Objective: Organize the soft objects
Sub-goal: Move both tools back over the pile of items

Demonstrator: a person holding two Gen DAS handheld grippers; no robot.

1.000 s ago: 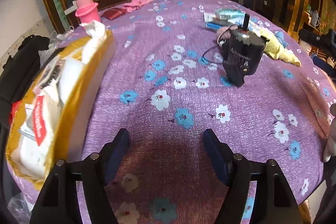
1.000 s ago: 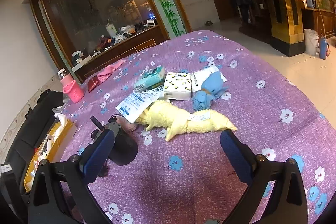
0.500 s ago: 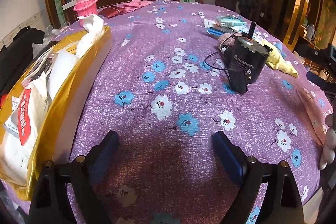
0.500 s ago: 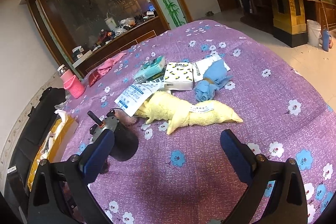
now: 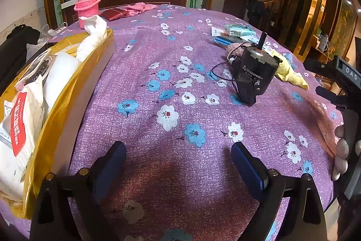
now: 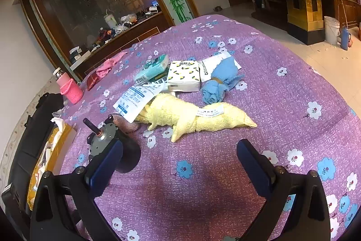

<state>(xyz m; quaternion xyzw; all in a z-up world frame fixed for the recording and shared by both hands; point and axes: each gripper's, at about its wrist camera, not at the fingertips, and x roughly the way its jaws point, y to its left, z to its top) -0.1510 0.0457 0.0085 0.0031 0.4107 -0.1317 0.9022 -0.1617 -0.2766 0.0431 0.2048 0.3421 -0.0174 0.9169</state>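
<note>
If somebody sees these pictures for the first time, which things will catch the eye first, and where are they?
First comes the purple flowered tablecloth that covers the whole table. On it, ahead of the open right claw, lies a rolled yellow towel with a rolled blue towel just behind it. A black motor stands to the right ahead of the open left claw, and a yellow box stuffed with white packets sits at the left edge.

Left gripper: spread wide, empty, over purple floral cloth. Yellow box of packets at left; black motor far right.
</note>
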